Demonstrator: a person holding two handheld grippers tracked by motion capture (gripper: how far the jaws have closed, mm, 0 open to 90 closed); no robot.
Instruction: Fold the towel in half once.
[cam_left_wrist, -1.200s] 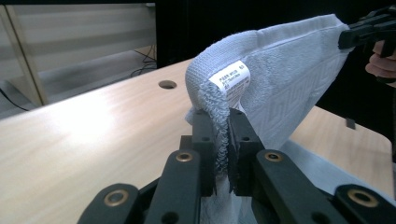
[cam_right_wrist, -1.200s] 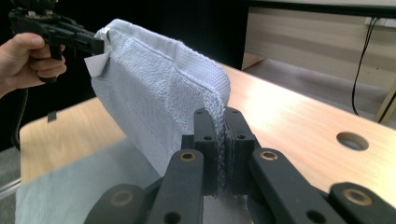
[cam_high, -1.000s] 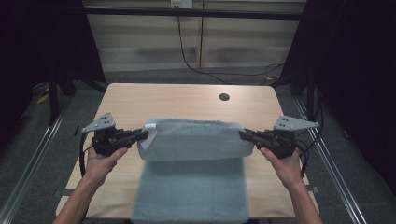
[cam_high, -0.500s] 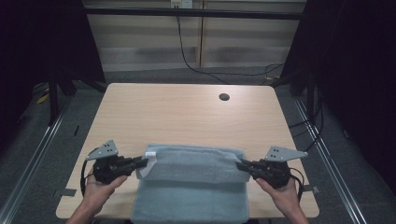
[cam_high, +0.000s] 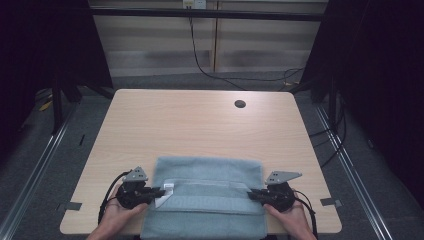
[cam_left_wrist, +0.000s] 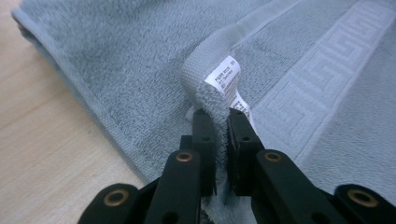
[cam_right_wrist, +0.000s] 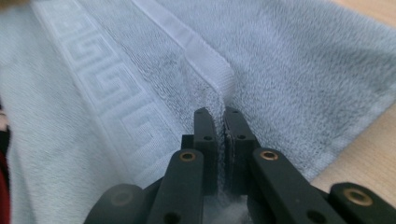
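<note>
1. Two grippers are at work on one pale blue towel (cam_high: 207, 192), which lies at the near edge of the table (cam_high: 200, 125), toward 6 o'clock in the high view, with its lower part hanging over that edge.

2. The left gripper (cam_high: 159, 190) sits at the towel's 9 o'clock end. In the left gripper view its jaws are clamped on a corner of the cloth (cam_left_wrist: 212, 100), right beside a small white care label (cam_left_wrist: 224, 77).

3. The right gripper (cam_high: 251, 192) sits at the 3 o'clock end. In the right gripper view its jaws are pinched tight on the hemmed corner of the towel (cam_right_wrist: 219, 93).

4. The step in hand looks like a fold: both held corners are low over the towel, laying one layer down onto the one beneath. The patterned border band (cam_high: 205, 187) runs between the two grippers.

5. The towel's long axis runs from 9 o'clock to 3 o'clock, parallel to the table's near edge; the folded edge faces 12 o'clock.

6. The next move, as I judge it, calls for setting both corners flat and level with each other, then letting go at the same time. If one side drops first, the edge could land skewed.

7. The hanging portion may drag the cloth toward 6 o'clock once freed.
</note>
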